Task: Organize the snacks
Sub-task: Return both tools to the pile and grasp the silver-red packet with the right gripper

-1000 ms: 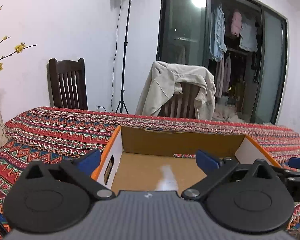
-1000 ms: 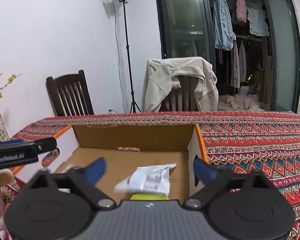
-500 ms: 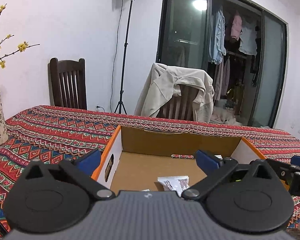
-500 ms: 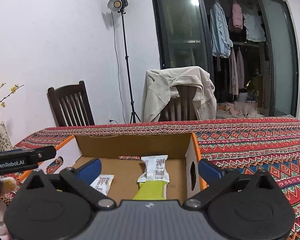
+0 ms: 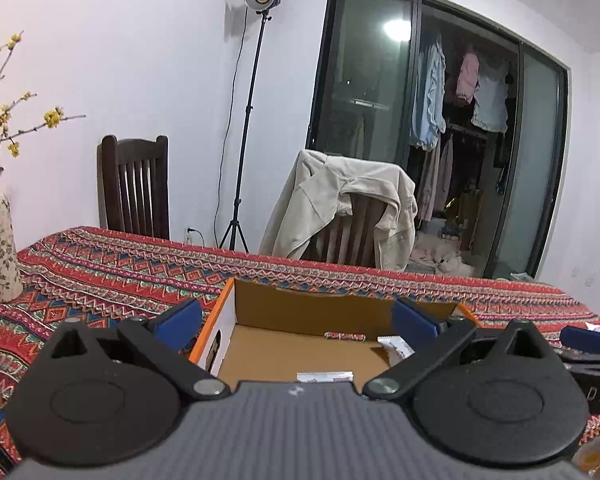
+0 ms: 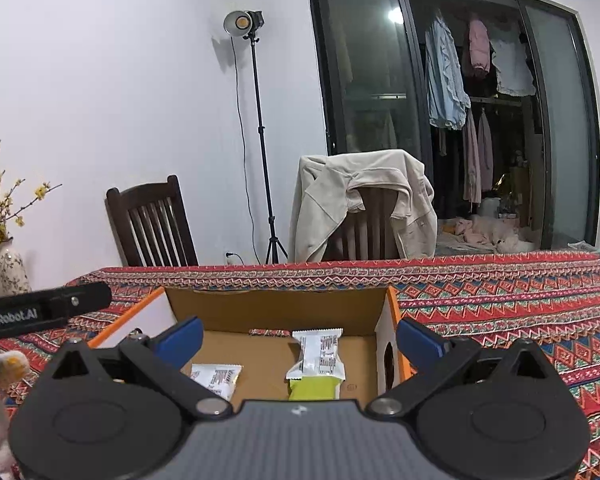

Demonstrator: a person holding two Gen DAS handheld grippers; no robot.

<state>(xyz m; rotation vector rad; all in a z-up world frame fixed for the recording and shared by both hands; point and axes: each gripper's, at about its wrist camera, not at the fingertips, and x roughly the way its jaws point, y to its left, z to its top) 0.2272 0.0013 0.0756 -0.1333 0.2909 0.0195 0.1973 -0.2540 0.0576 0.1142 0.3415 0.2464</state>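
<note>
Both grippers, left gripper (image 5: 296, 320) and right gripper (image 6: 298, 338), hover with jaws apart and empty over the cardboard box (image 6: 276, 304) holding snack packets (image 6: 318, 354); next, fetch another snack.

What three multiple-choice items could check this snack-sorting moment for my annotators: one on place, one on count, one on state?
1. Where does the white-and-green snack packet lie?
A. Inside the cardboard box
B. On the tablecloth
C. On the chair seat

2. How many white-wrapped packets lie on the box floor in the right wrist view?
A. None
B. Two
C. Five

3. What state is the right gripper in?
A. Shut on a packet
B. Open, holding nothing
C. Out of view

Answers:
1 A: it rests on the box floor near the right wall.
2 B: that packet and a smaller white packet to its left.
3 B: its blue fingers stand wide apart with nothing between.
</note>
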